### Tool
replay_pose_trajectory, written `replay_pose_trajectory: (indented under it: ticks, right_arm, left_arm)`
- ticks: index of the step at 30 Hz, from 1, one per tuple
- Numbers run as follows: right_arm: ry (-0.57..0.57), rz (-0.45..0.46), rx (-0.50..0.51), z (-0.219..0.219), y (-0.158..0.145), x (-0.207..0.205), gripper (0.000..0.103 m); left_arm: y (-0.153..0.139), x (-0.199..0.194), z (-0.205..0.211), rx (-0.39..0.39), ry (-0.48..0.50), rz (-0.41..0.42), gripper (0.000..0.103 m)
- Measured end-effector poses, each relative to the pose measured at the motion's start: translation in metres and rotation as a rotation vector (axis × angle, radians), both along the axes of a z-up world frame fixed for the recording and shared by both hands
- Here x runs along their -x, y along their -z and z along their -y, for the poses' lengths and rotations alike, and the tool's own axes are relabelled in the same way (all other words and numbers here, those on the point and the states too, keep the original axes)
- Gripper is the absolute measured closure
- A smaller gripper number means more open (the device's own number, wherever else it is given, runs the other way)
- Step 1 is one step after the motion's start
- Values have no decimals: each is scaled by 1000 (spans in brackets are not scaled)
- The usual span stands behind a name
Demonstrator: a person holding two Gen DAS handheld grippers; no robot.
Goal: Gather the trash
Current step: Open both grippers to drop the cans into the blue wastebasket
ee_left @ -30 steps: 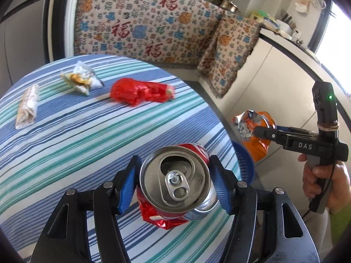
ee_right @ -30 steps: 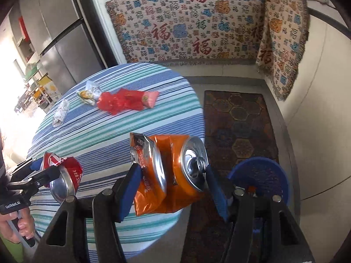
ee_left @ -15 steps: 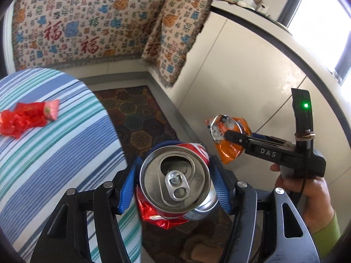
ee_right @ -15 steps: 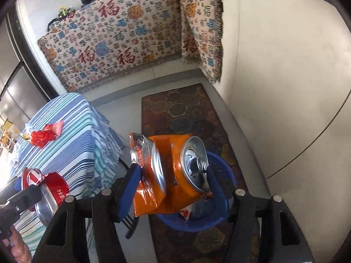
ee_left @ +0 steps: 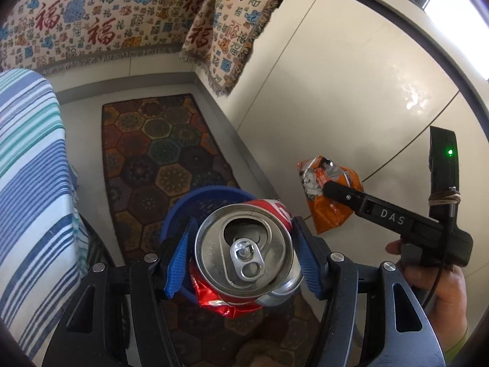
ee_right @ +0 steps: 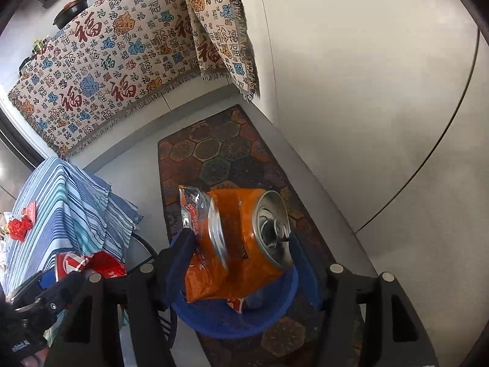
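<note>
My left gripper (ee_left: 243, 258) is shut on a crushed red can (ee_left: 244, 253), held above the blue basket (ee_left: 211, 197) on the floor. My right gripper (ee_right: 241, 244) is shut on a crushed orange can (ee_right: 244, 235) together with an orange wrapper (ee_right: 201, 269), directly over the blue basket (ee_right: 232, 321), which holds some trash. The orange can and wrapper also show in the left wrist view (ee_left: 330, 195), to the right of the red can. The red can shows in the right wrist view (ee_right: 88, 264) at lower left.
The striped tablecloth table (ee_left: 27, 183) stands to the left, with a red wrapper (ee_right: 20, 224) on it. A patterned rug (ee_left: 165, 153) lies under the basket. White cabinet fronts (ee_left: 351, 76) close the right side. A patterned cloth (ee_right: 107, 70) hangs at the back.
Both grippers have swung away from the table and down toward the blue basket, still holding their cans. The basket is now closer under both.
</note>
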State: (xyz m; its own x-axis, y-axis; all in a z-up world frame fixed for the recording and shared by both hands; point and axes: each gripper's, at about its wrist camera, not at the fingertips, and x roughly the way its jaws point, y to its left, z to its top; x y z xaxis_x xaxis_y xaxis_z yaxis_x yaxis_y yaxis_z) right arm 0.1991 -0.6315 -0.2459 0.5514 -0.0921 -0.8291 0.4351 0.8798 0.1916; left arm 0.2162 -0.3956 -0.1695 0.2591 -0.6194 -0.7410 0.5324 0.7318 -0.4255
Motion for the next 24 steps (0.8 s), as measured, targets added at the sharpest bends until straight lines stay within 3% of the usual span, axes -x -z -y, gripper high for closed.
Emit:
replay_pose_trajectory:
  ticks: [19,21,22,24]
  right_arm:
    - [33,27,-78,19,14,-14,32]
    - [39,39,-77,19,14,-16,23]
    - [41,43,-75,18,14,-16,22]
    - [42,52,-72,19,11,-16,22]
  left_arm:
    - [35,-3,45,-42,52,8,38]
    - [40,-5,50,-60,59,8,27]
    - [43,-5,52,-68,57,5,14]
    - [45,-6,51,-63,45,9,11]
